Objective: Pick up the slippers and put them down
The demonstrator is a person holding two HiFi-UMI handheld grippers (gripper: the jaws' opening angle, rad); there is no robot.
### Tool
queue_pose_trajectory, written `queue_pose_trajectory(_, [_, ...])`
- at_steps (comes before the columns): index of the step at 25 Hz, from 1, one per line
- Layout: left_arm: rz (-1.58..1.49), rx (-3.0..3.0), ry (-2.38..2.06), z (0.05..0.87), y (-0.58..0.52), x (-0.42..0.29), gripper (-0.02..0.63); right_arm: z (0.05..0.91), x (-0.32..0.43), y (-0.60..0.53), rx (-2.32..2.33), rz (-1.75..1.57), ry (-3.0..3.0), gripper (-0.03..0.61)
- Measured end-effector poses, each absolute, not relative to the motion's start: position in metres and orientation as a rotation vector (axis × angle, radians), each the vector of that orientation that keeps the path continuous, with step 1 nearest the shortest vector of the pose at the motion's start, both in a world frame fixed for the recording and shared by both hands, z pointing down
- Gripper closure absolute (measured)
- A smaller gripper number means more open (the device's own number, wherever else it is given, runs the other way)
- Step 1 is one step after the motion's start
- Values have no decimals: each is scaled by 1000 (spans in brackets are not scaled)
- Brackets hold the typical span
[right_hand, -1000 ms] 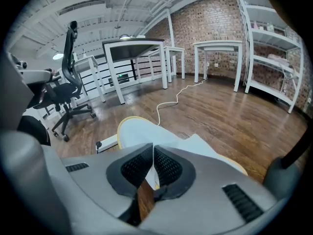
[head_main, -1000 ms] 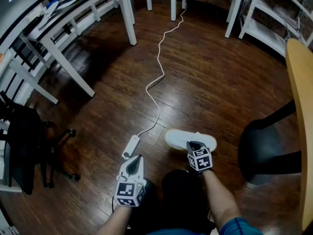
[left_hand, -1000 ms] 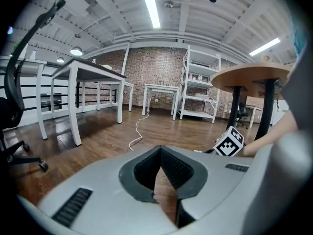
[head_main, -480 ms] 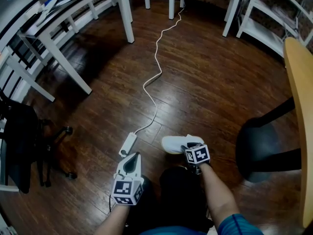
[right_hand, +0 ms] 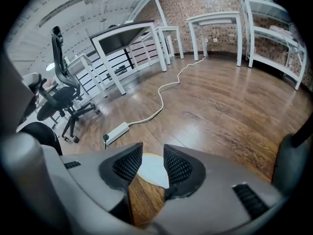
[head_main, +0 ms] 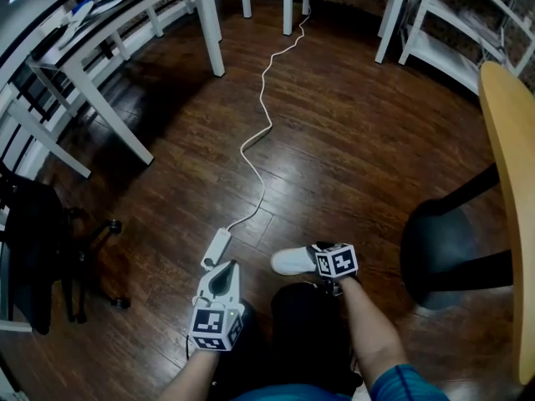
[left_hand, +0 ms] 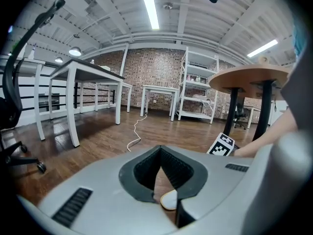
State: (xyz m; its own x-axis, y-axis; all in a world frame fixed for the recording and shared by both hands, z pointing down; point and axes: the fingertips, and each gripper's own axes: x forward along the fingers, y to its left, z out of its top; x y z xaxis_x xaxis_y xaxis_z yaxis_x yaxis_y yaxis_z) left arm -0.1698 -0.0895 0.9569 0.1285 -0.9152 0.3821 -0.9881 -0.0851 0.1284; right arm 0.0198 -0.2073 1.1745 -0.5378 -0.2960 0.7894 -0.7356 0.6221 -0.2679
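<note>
One white slipper (head_main: 292, 261) lies on the dark wood floor (head_main: 351, 140) just in front of my knees. My right gripper (head_main: 323, 256) sits over its right end, its marker cube hiding that end. In the right gripper view the slipper (right_hand: 149, 170) shows in the gap of the right gripper (right_hand: 151, 156); its jaws have just been opening and stand apart, pads off it. My left gripper (head_main: 224, 272) hovers to the slipper's left, jaws together and empty. Through its notch the left gripper (left_hand: 161, 153) view shows a sliver of slipper (left_hand: 169, 199).
A white power strip (head_main: 216, 247) lies just beyond the left gripper, its cable (head_main: 255, 140) running away across the floor. White tables (head_main: 125, 23) and a black office chair (head_main: 38, 249) stand left. A round wooden table (head_main: 510, 182) with a black base (head_main: 443, 253) is right.
The right gripper sank toward the floor with the slipper and its jaws came apart, leaving the slipper lying there. The left gripper stayed put.
</note>
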Motion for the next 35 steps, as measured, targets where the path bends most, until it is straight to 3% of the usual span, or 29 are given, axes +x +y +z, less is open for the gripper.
queue_pose_trajectory(8, [323, 2049, -1777, 979, -102, -166, 607, 1126, 33, -219, 1011, 709, -2257, 564])
queue_pose_trajectory(16, [322, 2080, -1670, 989, -117, -151, 607, 1094, 46, -206, 1099, 612, -2318, 565])
queue_pose_trajectory(21, [339, 2057, -1642, 970, -115, -142, 608, 1020, 65, -190, 1178, 432, -2282, 565])
queue_pose_trajectory(35, [350, 2139, -1667, 662, -88, -117, 609, 679, 67, -147, 1228, 471, -2376, 565])
